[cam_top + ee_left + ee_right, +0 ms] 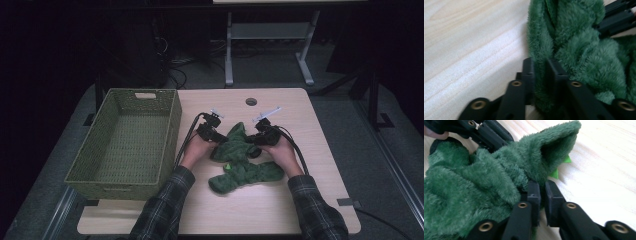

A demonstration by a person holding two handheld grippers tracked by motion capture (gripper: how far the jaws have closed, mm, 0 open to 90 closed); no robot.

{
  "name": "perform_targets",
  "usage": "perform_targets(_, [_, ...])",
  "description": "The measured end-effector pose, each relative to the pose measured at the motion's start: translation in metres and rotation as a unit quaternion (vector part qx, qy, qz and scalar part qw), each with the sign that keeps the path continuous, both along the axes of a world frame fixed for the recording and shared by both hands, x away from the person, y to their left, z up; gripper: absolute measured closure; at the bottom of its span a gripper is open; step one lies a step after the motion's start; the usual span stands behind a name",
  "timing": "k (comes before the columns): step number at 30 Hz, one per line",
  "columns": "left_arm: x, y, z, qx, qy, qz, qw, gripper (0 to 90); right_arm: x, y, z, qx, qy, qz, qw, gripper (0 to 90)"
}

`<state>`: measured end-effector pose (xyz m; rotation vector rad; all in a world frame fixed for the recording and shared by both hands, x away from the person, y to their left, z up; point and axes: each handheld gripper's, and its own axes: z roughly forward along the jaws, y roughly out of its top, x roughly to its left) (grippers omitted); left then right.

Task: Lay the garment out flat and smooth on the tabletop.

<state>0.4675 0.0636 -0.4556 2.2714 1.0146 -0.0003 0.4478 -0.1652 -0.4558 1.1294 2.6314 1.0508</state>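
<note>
Green garment (240, 160): a soft thing of thick plush pile, deep green, crumpled in folds; it lies on the bench between the two hands, just right of the basket, and one long part stretches toward the person.
Small trim (560, 168): bright green pointed bits of flat cloth that stick out under a raised fold.
Left hand-held gripper (539, 68): black flat jaws with brass-coloured rivets, closed on a fold at the left edge of the garment; the plush is pinched between the pads.
Right hand-held gripper (542, 191): the same black jaws, closed tight on the right edge, with fuzzy pile pressed in the narrow gap.
Bench (320, 165): pale wood with a fine straight grain, smooth, with rounded corners and a round hole near the far edge.
Basket (85, 165): rectangular, woven, olive green, with a cut-out handle in the far wall; it stands on the left part of the bench.
Sleeves (167, 205): dark checked cloth.
</note>
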Motion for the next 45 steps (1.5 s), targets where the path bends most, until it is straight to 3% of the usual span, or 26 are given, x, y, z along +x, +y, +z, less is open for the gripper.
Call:
perform_targets(4, [-0.003, -0.001, 0.007, 0.008, -0.009, -0.003, 0.9999, 86.3, -0.003, -0.002, 0.005, -0.004, -0.004, -0.001, 1.0, 86.5])
perform_targets(9, [-0.006, 0.004, 0.027, -0.007, -0.043, 0.001, 0.999, 86.5, -0.008, -0.016, 0.028, -0.005, -0.041, -0.019, 0.999, 87.0])
perform_targets(13, [-0.011, 0.0, 0.042, -0.02, -0.082, -0.002, 0.9964, 86.5, -0.016, -0.035, 0.047, -0.014, -0.067, -0.039, 0.9969, 87.1])
perform_targets(17, [-0.015, -0.005, 0.045, -0.025, -0.111, 0.001, 0.9935, 86.8, -0.022, -0.055, 0.052, -0.019, -0.068, -0.056, 0.9959, 87.5])
perform_targets(21, [-0.016, -0.01, 0.034, -0.021, -0.124, 0.012, 0.992, 86.9, -0.023, -0.066, 0.042, -0.02, -0.05, -0.065, 0.9964, 88.0])
perform_targets(23, [-0.015, -0.011, 0.026, -0.022, -0.117, 0.017, 0.9927, 86.9, -0.021, -0.068, 0.029, -0.021, -0.033, -0.071, 0.9967, 87.9])
perform_targets(25, [-0.013, -0.012, 0.018, -0.009, -0.113, 0.017, 0.9934, 87.0, -0.018, -0.068, 0.017, -0.02, -0.015, -0.076, 0.9968, 87.9])
perform_targets(27, [-0.013, -0.014, 0.013, -0.001, -0.113, 0.019, 0.9934, 87.1, -0.017, -0.066, 0.009, -0.018, -0.01, -0.081, 0.9965, 87.9])
perform_targets(30, [-0.012, -0.016, 0.007, 0.025, -0.12, 0.02, 0.9923, 87.9, -0.013, -0.065, -0.001, -0.019, 0.006, -0.09, 0.9958, 87.8])
perform_targets(32, [-0.011, -0.016, 0.003, 0.066, -0.129, 0.027, 0.9891, 89.7, -0.012, -0.065, -0.005, -0.021, 0.005, -0.099, 0.9949, 87.7])
perform_targets(34, [-0.009, -0.012, -0.001, 0.046, -0.11, 0.03, 0.9924, 89.6, -0.012, -0.067, -0.006, -0.019, 0.007, -0.103, 0.9944, 87.0])
perform_targets(36, [-0.009, -0.011, -0.001, 0.051, -0.117, 0.031, 0.9913, 89.3, -0.012, -0.068, -0.006, -0.019, 0.007, -0.104, 0.9943, 83.6])
perform_targets(40, [-0.007, -0.009, 0.007, 0.016, -0.118, 0.04, 0.9921, 80.0, -0.014, -0.067, 0.0, -0.019, -0.006, -0.105, 0.9943, 70.6])
perform_targets(42, [-0.005, -0.011, 0.012, -0.01, -0.118, 0.041, 0.9922, 71.6, -0.015, -0.067, 0.006, -0.012, -0.018, -0.104, 0.9944, 67.2])
perform_targets(45, [0.001, -0.016, 0.02, -0.025, -0.127, 0.031, 0.9911, 63.0, -0.015, -0.067, 0.014, -0.004, -0.037, -0.104, 0.9939, 66.2])
